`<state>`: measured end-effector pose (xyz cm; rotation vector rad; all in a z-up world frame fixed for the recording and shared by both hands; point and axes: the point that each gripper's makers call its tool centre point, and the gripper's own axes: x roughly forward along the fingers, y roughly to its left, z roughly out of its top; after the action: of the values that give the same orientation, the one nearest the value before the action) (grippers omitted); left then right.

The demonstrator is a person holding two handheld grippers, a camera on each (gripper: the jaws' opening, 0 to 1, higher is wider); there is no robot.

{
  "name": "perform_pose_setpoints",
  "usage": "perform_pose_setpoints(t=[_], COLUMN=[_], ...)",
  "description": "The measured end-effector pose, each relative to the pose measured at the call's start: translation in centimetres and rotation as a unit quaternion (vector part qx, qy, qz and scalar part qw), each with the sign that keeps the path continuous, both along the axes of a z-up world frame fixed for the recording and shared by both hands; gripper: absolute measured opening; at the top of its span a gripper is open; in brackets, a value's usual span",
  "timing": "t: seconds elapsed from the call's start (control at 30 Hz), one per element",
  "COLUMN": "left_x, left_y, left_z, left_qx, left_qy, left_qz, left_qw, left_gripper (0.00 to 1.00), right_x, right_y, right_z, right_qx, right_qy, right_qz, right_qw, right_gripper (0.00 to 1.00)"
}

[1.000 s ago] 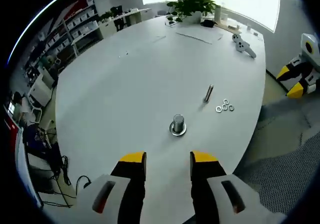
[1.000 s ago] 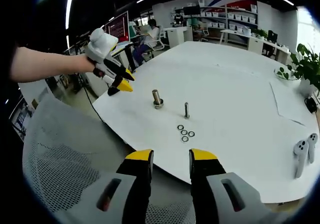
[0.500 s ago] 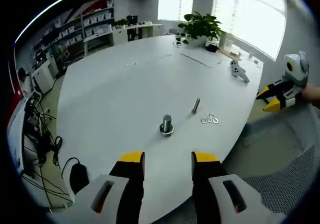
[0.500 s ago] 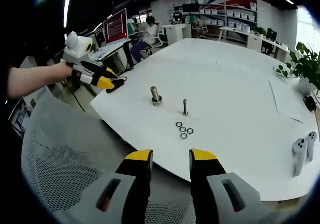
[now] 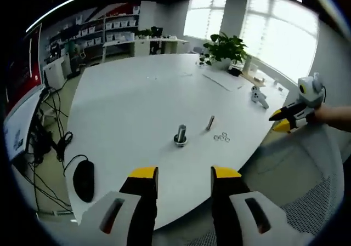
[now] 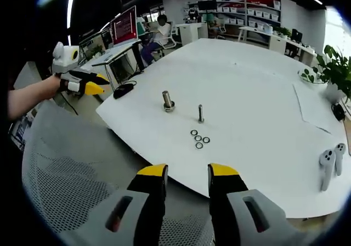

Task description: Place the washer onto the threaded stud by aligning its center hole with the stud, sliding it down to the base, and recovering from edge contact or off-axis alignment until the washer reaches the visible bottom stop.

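Washers [image 6: 198,139], four, loose on white table [image 6: 263,109] beside upright threaded stud [image 6: 201,113].
We see left gripper [image 5: 179,176] and right gripper [image 6: 187,172] both empty, jaws parted, off the table edge; no legible writing.

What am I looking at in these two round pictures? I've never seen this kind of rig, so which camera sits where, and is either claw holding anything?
A person holds a handheld two-jaw claw in each hand; a fisheye camera rides on each one, looking forward along its yellow-tipped jaws. In the left gripper view, the left claw rises from the bottom and the right claw appears at the right edge. In the right gripper view, the right claw rises from the bottom. Both are open and hold nothing, hovering off the table's edge.

On the white table stand a threaded stud and a thicker metal post. Four washers lie loose beside the stud. A computer mouse, white controllers and a potted plant also rest there.
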<state>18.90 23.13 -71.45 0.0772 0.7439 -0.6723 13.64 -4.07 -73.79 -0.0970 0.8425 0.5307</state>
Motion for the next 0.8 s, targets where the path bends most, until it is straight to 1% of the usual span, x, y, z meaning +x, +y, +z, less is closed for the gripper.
perform_pose_setpoints(t=[0.07,0.13,0.17,0.27,0.33,0.43,0.63,0.67,0.73,0.8], left_x=[-0.4,-0.6,-0.7,-1.1,-1.5,-2.2,-2.8,-2.8,-2.7,-2.7], left_y=[0.0,-0.1,-0.1,-0.2,-0.5,-0.8,-1.2,-1.2,-1.3,-1.1], left_z=[0.1,0.5,0.8,1.2,1.2,1.1,1.0,1.1,1.4,1.3], left_qx=[-0.001,-0.001,-0.003,-0.011,-0.014,-0.01,0.0,0.0,-0.005,-0.002], left_qy=[0.001,-0.004,-0.01,-0.01,-0.009,-0.009,-0.004,-0.006,-0.021,-0.021], left_qz=[-0.001,0.0,0.002,0.007,0.008,0.006,0.003,0.004,0.008,0.012], left_qw=[1.0,1.0,0.9999,0.9999,0.9998,0.9999,1.0,1.0,0.9997,0.9997], left_gripper=[0.37,0.36,0.36,0.36,0.36,0.36,0.34,0.35,0.35,0.37], right_x=[0.0,0.1,0.1,0.0,0.0,-0.1,-0.1,-0.1,-0.1,-0.1], right_y=[-0.1,-0.2,-0.2,-0.3,-0.3,-0.3,-0.2,-0.2,-0.2,-0.1], right_z=[0.0,0.0,0.0,-0.2,-0.3,-0.3,-0.2,-0.2,-0.3,-0.3], right_qx=[-0.002,-0.001,0.001,-0.003,-0.005,-0.007,-0.007,-0.007,-0.007,-0.005], right_qy=[0.0,-0.001,0.0,0.004,0.005,0.007,0.006,0.006,0.006,0.005], right_qz=[-0.002,-0.007,-0.008,-0.006,-0.006,-0.003,-0.001,0.0,0.001,0.001], right_qw=[1.0,1.0,1.0,1.0,1.0,0.9999,1.0,1.0,1.0,1.0], right_gripper=[0.32,0.32,0.32,0.32,0.32,0.32,0.32,0.32,0.32,0.32])
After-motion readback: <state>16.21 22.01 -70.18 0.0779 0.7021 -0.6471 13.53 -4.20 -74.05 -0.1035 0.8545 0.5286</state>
